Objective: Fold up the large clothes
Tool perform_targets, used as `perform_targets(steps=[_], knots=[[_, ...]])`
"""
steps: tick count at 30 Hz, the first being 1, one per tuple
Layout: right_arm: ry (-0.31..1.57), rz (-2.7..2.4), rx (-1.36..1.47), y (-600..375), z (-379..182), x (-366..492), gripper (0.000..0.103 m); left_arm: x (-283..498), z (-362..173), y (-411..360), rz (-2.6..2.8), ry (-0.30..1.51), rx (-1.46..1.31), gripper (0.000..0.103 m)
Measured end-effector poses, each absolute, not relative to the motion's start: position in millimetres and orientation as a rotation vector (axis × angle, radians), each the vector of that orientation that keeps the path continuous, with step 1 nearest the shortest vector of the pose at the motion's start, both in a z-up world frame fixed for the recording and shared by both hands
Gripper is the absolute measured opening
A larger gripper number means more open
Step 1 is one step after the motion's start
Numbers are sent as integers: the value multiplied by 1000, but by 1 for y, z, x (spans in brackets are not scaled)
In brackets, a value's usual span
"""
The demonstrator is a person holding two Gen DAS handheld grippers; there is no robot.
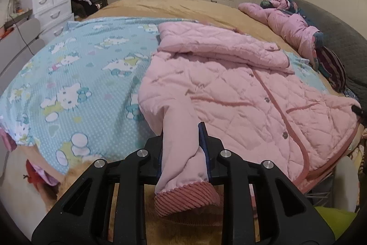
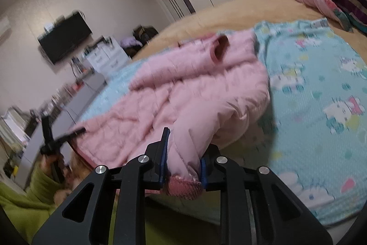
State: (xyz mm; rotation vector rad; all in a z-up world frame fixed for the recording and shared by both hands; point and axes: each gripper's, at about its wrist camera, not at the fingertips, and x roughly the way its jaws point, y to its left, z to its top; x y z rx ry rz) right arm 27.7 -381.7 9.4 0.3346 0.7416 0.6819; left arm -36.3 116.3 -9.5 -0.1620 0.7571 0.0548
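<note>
Pink quilted jacket (image 1: 229,84) lies front-up on the blue cartoon-print sheet (image 1: 68,75), which is spread over the tan bedspread (image 1: 183,6). Snaps down the front look done up. Far sleeve (image 1: 218,49) is already laid across the chest.

Left gripper (image 1: 183,146): jaws clenched on the near sleeve (image 1: 181,130), just above the ribbed cuff (image 1: 183,196), which hangs out toward the camera. Right gripper (image 2: 183,150): jaws clamped on a bunch of pink fabric with a ribbed edge (image 2: 183,185) showing below. Looks like a cuff or hem corner, can't tell which, the view is blurred. The left gripper also shows in the right view (image 2: 52,141), held by a hand in a green sleeve (image 2: 27,190).

Handling, my read:
- Padded and soft, no stiffness. It will sag and drape between the two grip points, so both ends need lifting together.
- Light, but bulky. Folds will spring back and need pressing flat.
- Shell fabric looks smooth, so a thin pinch may slip. The ribbed cuff and the piped hem (image 1: 305,167) give better bite.
- Best holds: cuffs, hem corners, shoulder seams. Avoid the mid-panel, since quilting just bunches.

Second pink padded garment (image 1: 282,20) sits heaped at the far side of the bed, well apart.
</note>
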Motion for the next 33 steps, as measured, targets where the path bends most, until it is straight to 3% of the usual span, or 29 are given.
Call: perform_targets(steps=[33], knots=[[581,665,485,-351,71,168,19,75,61,136,115,624,-68,13]])
